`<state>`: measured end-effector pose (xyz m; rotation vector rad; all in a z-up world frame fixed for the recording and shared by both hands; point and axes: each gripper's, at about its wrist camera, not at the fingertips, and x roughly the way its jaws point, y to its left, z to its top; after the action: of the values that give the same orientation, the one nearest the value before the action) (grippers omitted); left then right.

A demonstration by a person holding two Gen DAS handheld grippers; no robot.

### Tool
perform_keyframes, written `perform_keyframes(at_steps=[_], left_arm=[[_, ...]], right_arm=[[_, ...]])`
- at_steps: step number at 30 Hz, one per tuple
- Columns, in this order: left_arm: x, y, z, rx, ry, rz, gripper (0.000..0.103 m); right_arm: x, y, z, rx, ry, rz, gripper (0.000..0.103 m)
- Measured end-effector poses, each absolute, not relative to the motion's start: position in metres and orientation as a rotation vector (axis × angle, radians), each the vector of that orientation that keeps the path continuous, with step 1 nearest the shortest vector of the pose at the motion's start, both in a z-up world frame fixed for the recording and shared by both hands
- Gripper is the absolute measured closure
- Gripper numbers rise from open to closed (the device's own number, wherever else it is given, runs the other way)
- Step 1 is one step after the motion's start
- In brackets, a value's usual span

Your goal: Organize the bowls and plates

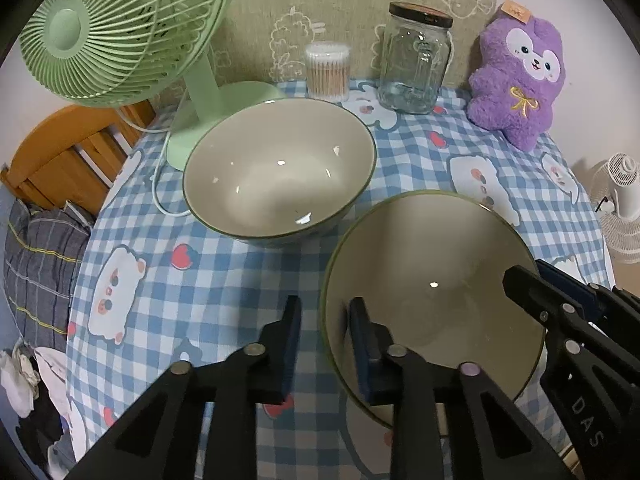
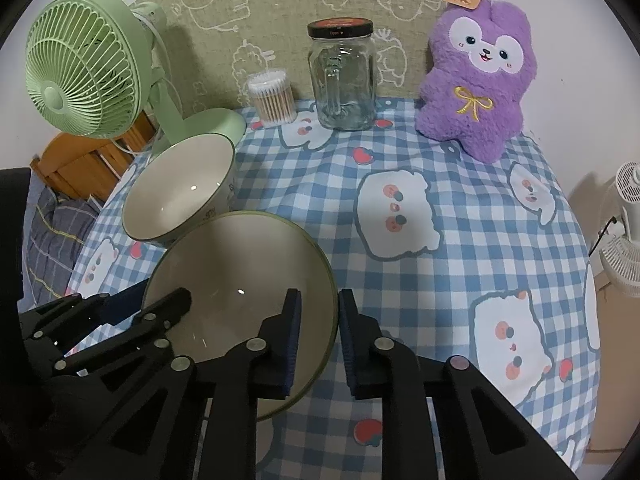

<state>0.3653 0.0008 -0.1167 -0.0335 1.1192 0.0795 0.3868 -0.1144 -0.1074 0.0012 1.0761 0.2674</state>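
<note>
Two cream bowls with green rims are on the blue checked tablecloth (image 1: pixel 224 280). The far bowl (image 1: pixel 280 168) (image 2: pixel 180 184) stands upright by the fan's base. The near bowl (image 1: pixel 432 300) (image 2: pixel 232 264) is held at two sides. My left gripper (image 1: pixel 326 336) (image 2: pixel 154 296) straddles its left rim, one pad inside and one outside, shut on it. On the opposite rim my right gripper (image 2: pixel 320 328) (image 1: pixel 538 272) is shut the same way. The near bowl's far edge overlaps the far bowl in the right wrist view.
A green desk fan (image 1: pixel 120 28) with a white cord stands at the back left. A cotton-swab tub (image 1: pixel 327 70), a lidded glass jar (image 1: pixel 416 60) and a purple plush toy (image 1: pixel 520 80) line the back. A wooden chair (image 1: pixel 60 152) is beyond the left edge, a white fan (image 2: pixel 624 232) at the right.
</note>
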Motion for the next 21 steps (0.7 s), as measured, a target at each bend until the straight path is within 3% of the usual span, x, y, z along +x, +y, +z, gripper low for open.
perform_keyframes(at_steps=[3,6,21], left_arm=[[0.3666,-0.0018,-0.1182,-0.041,1.134,0.062,0.092],[0.3674,-0.0022,-0.1177,-0.051,1.137,0.072,0.092],[0.3621,-0.0047,-0.1170,-0.028,1.142,0.071,0.092]], right_arm=[[0.3865,-0.1155,-0.1077,-0.002,1.074,0.261,0.088],[0.3862,-0.1153,-0.1077,-0.014,1.074,0.243,0.094],[0.3836,-0.1161,-0.1060,-0.014,1.080,0.228,0.094]])
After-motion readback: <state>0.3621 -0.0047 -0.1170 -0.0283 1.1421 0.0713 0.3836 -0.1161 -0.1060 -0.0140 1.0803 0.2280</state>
